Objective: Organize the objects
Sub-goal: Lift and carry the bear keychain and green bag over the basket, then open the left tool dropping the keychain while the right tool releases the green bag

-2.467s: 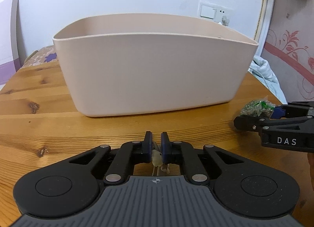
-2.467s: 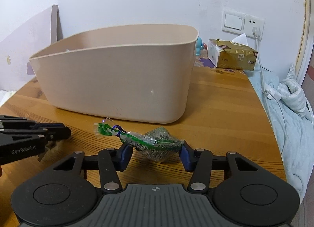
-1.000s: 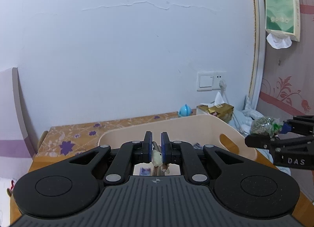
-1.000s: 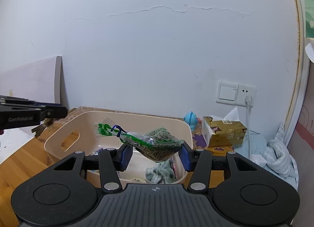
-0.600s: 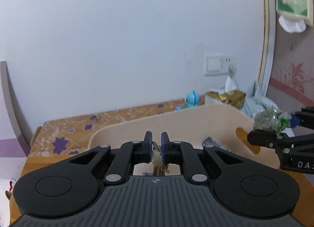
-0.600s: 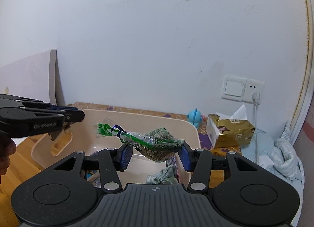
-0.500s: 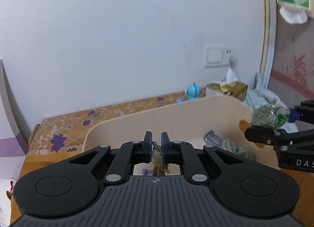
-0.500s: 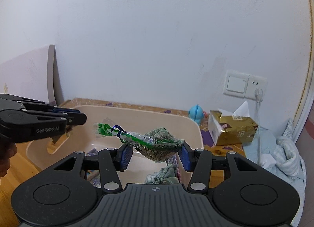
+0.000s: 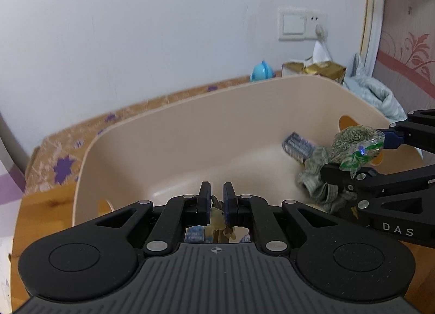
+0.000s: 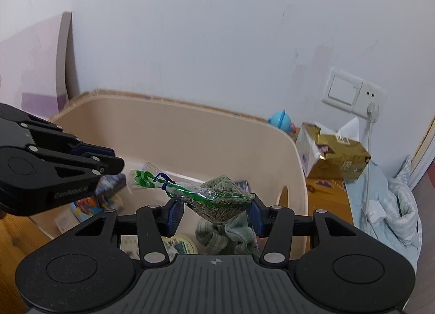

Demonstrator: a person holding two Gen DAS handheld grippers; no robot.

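Wooden table [image 9: 40,205]; beige bin [image 10: 217,134]; herb bag [image 10: 217,197] clamped in right tool [image 10: 214,212]

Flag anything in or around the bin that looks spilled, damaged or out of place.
Nothing stands out. The beige bin sits upright and intact, with a crumpled green cloth and packets lying loose inside. The bag of green pellets, clamped in the right gripper, looks sealed, with nothing spilling.

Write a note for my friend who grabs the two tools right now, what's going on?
Left tool: shut on a small pale object, above the beige bin.
Right tool: shut on a clear bag of green bits, also over the bin.
In the bin already: a greenish cloth, a blue packet and other small things.
Left: let go of both items into the bin.
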